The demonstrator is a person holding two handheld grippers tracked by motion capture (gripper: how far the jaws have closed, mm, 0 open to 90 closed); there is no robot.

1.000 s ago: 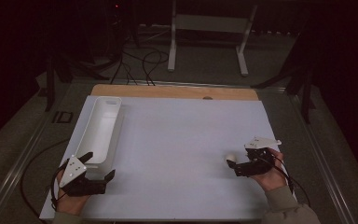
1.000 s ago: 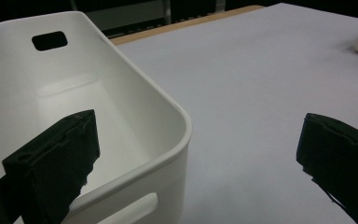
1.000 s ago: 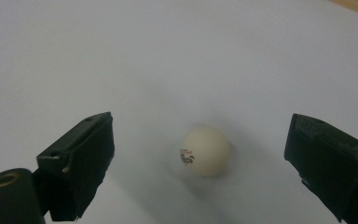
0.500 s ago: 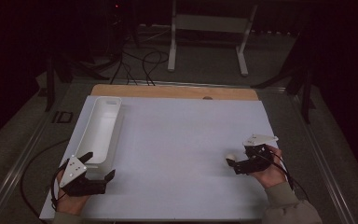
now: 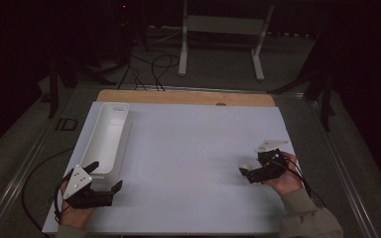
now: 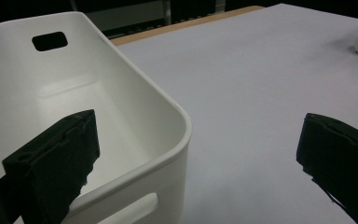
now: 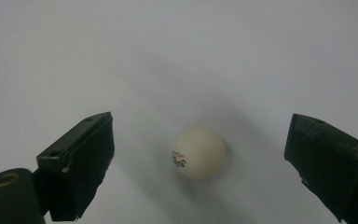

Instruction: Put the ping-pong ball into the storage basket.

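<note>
Dark room behind, cables and a pale metal stand (image 5: 223,29) on the floor past the far edge. Flat matte white surface (image 5: 188,148), smooth, no texture, with a bare wooden strip (image 5: 178,96) along its far edge.

Small cream-white ball (image 7: 199,153), smooth hard shell, faint red and black print on one side, sits on the surface near the right edge, toward the near side. It casts a soft shadow. Right tool (image 7: 200,161) spread wide, one black blocky jaw on each side of the ball, both clear of it; ball roughly centred in the gap, not pinched. High view shows the right tool (image 5: 246,171) pointing inward from the right edge with the ball (image 5: 245,167) at its tips.

Long white plastic bin (image 5: 106,139), glossy, rounded corners, thin rolled rim, slot handle cut in each end wall, lies along the left edge, running from far to near. Interior looks bare where visible. Left tool (image 5: 106,178) spread wide at the near-left corner, straddling the near right corner of the bin (image 6: 121,121): one jaw over the inside, the other over bare surface. Contact with the rim: can't tell.

Wide open stretch of surface between bin and ball.
</note>
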